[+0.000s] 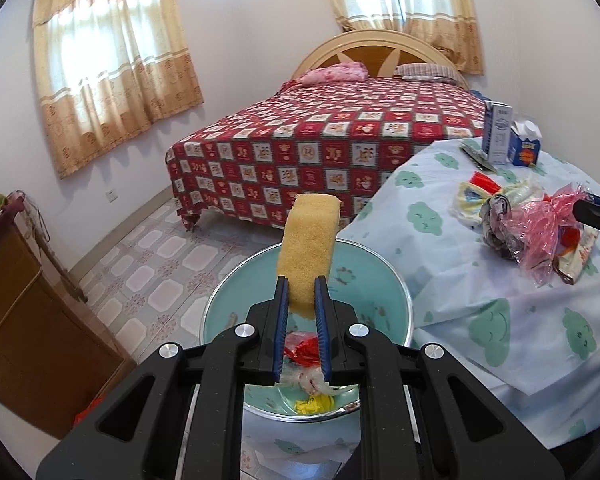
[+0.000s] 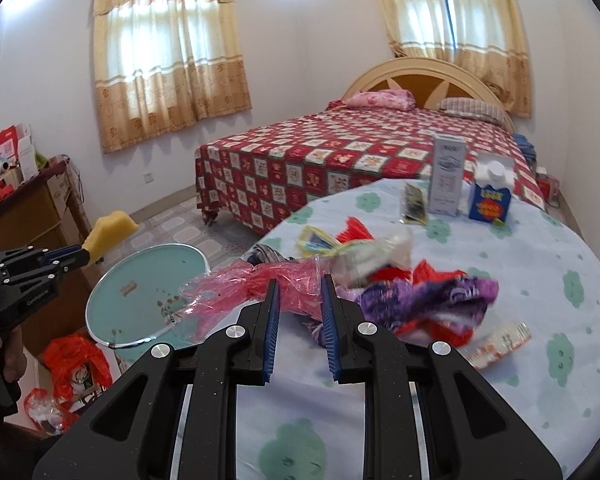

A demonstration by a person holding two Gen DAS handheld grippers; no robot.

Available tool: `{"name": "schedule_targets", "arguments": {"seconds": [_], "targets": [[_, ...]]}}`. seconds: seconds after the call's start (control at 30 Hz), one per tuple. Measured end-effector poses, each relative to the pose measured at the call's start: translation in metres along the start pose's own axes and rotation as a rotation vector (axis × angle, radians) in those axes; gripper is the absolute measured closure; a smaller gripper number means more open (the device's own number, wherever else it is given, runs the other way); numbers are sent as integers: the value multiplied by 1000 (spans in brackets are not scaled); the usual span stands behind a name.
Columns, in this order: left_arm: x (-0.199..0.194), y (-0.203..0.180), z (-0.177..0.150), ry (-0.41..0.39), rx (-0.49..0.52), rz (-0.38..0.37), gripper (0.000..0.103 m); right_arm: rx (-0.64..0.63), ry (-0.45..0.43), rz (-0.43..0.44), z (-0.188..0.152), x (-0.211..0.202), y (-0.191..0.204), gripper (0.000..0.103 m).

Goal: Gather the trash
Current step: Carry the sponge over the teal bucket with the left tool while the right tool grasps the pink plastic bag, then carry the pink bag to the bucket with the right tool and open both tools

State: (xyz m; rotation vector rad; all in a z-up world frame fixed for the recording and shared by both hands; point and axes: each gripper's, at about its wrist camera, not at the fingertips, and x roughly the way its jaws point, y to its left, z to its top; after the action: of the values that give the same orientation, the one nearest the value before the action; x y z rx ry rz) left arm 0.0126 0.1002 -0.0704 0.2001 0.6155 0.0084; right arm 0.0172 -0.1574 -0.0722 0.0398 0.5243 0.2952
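Clamping a yellow sponge [image 1: 306, 248], the left gripper [image 1: 302, 292] hides its basin [image 2: 148, 292]; right gripper [image 2: 299, 292] pinches pink plastic [image 2: 260, 284].

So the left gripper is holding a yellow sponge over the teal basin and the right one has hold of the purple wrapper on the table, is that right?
Not quite. The right gripper is shut on the pink plastic bag, not the purple wrapper, which lies loose on the table, as the right wrist view shows. The left gripper does hold the yellow sponge over the teal basin.

tall white-and-blue carton [image 2: 447, 176]: print too blurred to read
blue carton with yellow burst [image 2: 490, 203], just right of it: lettering, perhaps unreadable
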Motion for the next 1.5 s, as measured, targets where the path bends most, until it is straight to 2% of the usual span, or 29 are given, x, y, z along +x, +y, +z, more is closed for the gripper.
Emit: {"name": "schedule_targets", "arguments": {"seconds": [0.47,0.77,1.0,1.23,1.37,1.5], "targets": [[4,15,2,2,-39,35,90,-80,-36,9,23,22,34,82],[1,25,5,-12,-64,39,90,-83,-54,-47,28,20,33,82],[1,28,4,-8,-64,34,90,-44,-64,-179,27,3,6,82],[0,26,4,-7,-58,32,90,40,-71,-308,26,-11,-43,82],[1,25,4,-5,-53,29,90,119,-94,-324,25,-22,-74,82],[1,22,2,-2,-48,30,90,83,-109,-289,28,-20,-62,82]]}}
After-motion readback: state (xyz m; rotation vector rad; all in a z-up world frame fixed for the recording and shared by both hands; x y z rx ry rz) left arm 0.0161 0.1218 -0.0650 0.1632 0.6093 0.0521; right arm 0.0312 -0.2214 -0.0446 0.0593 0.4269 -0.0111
